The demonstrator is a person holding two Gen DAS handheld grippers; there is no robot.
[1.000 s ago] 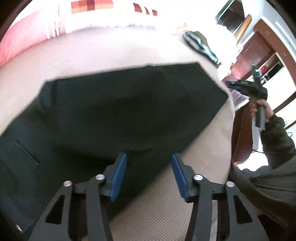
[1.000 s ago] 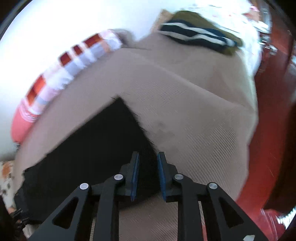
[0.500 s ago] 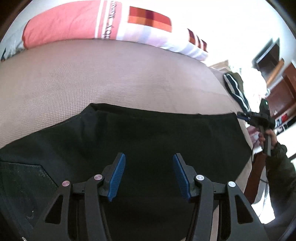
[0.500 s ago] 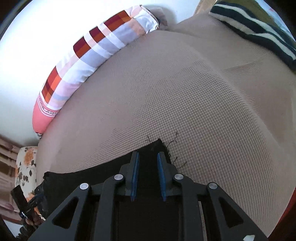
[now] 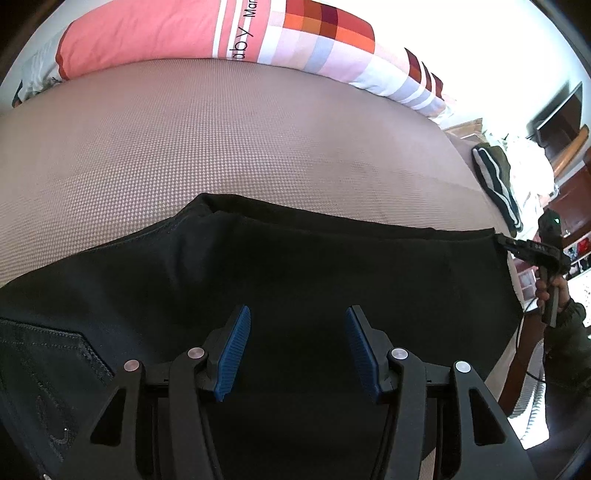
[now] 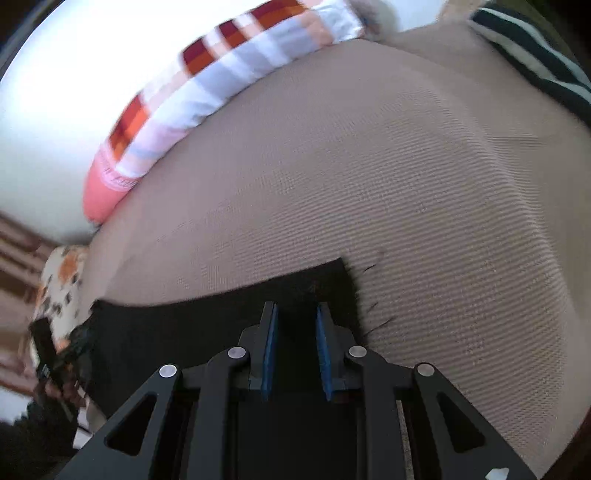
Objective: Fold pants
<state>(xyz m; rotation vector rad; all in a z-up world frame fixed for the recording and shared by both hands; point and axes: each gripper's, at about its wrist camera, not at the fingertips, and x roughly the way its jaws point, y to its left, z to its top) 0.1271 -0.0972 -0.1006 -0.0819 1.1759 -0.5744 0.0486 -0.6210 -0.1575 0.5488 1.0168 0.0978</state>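
- Black pants (image 5: 295, 266) lie spread across the tan woven bed cover (image 5: 221, 140), seen from the left wrist camera, with a stitched pocket showing at the lower left.
- Left gripper (image 5: 297, 350) hovers over the dark cloth with its blue pads set wide apart, nothing between them.
- At the far right hem corner the right gripper (image 5: 508, 242) meets the fabric edge, held by a hand in a dark sleeve (whether it pinches the cloth cannot be told from here).
- A long pink and checked pillow (image 5: 229, 33) lies along the far side of the bed, and a striped folded garment (image 5: 495, 181) sits near the right edge.
- From the right wrist camera, the right gripper (image 6: 295, 347) has its blue pads close together with a narrow gap, the black hem corner (image 6: 325, 280) lying around and beyond them; a grip cannot be confirmed.
- The picture is somewhat blurred; the pillow (image 6: 221, 77) runs along the upper left.
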